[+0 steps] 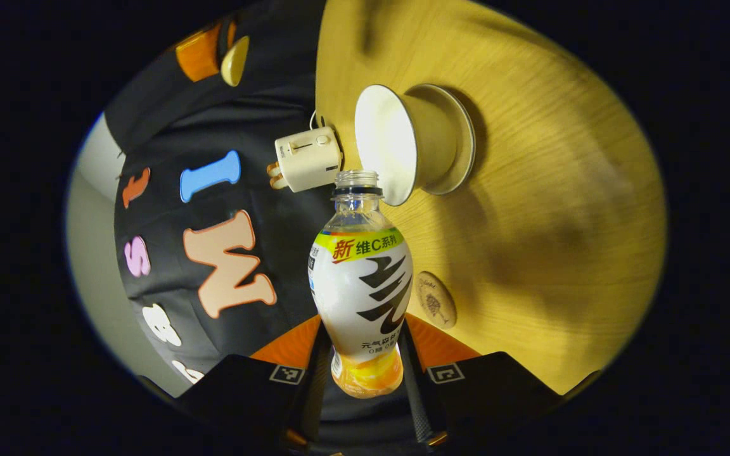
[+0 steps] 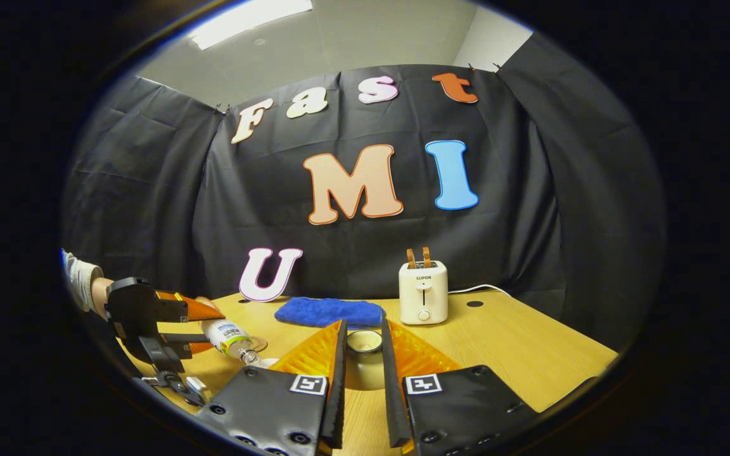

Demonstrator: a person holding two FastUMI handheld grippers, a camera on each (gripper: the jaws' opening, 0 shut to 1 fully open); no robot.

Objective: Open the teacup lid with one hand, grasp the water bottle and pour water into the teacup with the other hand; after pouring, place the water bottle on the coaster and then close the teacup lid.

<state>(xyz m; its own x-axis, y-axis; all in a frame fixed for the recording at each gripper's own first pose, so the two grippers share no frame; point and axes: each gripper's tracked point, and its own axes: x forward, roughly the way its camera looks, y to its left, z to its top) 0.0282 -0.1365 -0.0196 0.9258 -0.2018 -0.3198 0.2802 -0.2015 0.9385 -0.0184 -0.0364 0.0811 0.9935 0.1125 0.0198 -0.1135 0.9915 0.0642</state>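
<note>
Now the wooden table (image 2: 530,354) carries a toaster (image 2: 424,292) and blue cloth (image 2: 330,311) at the back. Tipped sideways, the water bottle (image 1: 360,278) sits clamped between the left gripper (image 1: 365,380) fingers, its uncapped mouth at the teacup (image 1: 403,142) rim, coaster (image 1: 435,299) just beside. The right gripper (image 2: 364,354) pinches the teacup lid (image 2: 364,342) aloft.

We take this for a staged recording booth, not a real kitchen: black cloth (image 2: 149,190) hangs as the wall behind a wooden desk (image 2: 517,342) carrying a toaster (image 2: 423,292) and a blue cloth (image 2: 329,312), under an office-style ceiling light (image 2: 251,19).
</note>
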